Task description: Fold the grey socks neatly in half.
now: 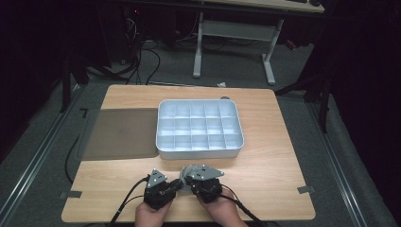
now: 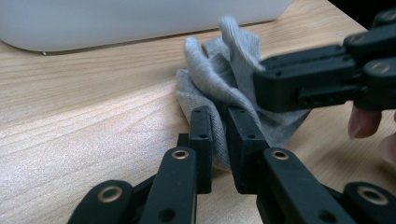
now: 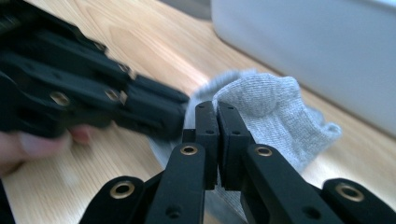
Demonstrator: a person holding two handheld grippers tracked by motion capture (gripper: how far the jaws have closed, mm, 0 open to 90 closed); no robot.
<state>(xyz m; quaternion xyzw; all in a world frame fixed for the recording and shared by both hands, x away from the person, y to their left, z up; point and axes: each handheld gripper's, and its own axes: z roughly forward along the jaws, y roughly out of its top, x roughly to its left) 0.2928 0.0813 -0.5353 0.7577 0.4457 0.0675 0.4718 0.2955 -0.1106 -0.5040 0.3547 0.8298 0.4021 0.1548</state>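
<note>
Between two tongs (image 1: pixel 177 181) (image 1: pixel 188 178), one grey sock (image 2: pixel 219 79); one tray (image 1: pixel 199 128).

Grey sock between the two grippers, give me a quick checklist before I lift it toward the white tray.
1. Left gripper pinching the grey sock: ok, cloth sits between its jaws.
2. Right gripper gripping the sock: ok, jaws shut on a thin fold.
3. Sock free of the white tray: ok, it lies on the table in front of it.
4. Tray compartments free: ok.
5. Sock neatly folded: not ok, bunched.
</note>
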